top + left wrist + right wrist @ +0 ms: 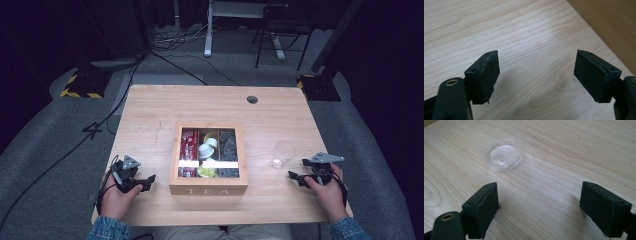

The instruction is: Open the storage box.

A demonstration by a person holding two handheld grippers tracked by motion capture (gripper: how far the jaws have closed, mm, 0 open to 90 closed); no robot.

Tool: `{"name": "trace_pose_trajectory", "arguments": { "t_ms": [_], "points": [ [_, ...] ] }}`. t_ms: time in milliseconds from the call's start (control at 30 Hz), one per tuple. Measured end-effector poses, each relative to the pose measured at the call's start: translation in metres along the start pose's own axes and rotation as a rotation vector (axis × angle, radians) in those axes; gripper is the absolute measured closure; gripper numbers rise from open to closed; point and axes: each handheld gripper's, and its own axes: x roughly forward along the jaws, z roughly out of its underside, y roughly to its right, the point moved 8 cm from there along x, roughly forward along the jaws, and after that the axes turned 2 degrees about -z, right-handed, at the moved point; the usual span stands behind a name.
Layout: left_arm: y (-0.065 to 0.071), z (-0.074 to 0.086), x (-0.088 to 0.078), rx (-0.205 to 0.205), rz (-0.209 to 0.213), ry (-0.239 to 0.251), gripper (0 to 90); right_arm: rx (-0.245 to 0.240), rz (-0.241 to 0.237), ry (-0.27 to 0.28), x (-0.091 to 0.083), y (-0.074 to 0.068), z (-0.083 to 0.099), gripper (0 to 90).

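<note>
A wooden box marked TEA [208, 190] sits at the middle of the table, its compartments holding red packets [188, 142], white and yellow capsules [206, 150] and dark sachets [229, 146]. To its right stands a clear plastic cup [283, 153] [504, 152], upright and empty. My left gripper [150, 179] [536, 75] rests open on the table just left of the box, nothing between its jaws. My right gripper [296, 170] [539, 205] is open near the front right, pointing toward the cup, a short way from it.
The box's side wall [609, 22] shows at the upper right of the left gripper view. A round cable hole [252, 99] is at the table's far edge. Bare wood lies behind the box. Cables, stands and a chair are on the floor beyond.
</note>
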Motion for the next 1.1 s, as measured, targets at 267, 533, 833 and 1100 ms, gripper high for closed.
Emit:
{"name": "trace_pose_trajectory", "arguments": {
  "t_ms": [267, 533, 833, 1100],
  "points": [
    [0.010, -0.016, -0.022, 0.011, 0.022, 0.042, 25.4, 0.000, 0.001, -0.001, 0.000, 0.000, 0.000, 15.5],
    [0.021, -0.018, -0.035, -0.007, 0.081, 0.046, 25.6, 0.000, 0.000, -0.001, 0.000, 0.000, 0.000, 15.5],
    [0.049, -0.028, -0.055, 0.038, 0.139, 0.105, 25.3, 0.000, 0.000, -0.001, 0.000, 0.000, 0.000, 15.5],
    [0.080, -0.036, -0.065, 0.118, 0.191, 0.127, 25.1, 0.000, 0.000, -0.001, 0.000, 0.000, 0.000, 15.5]
  ]
}}
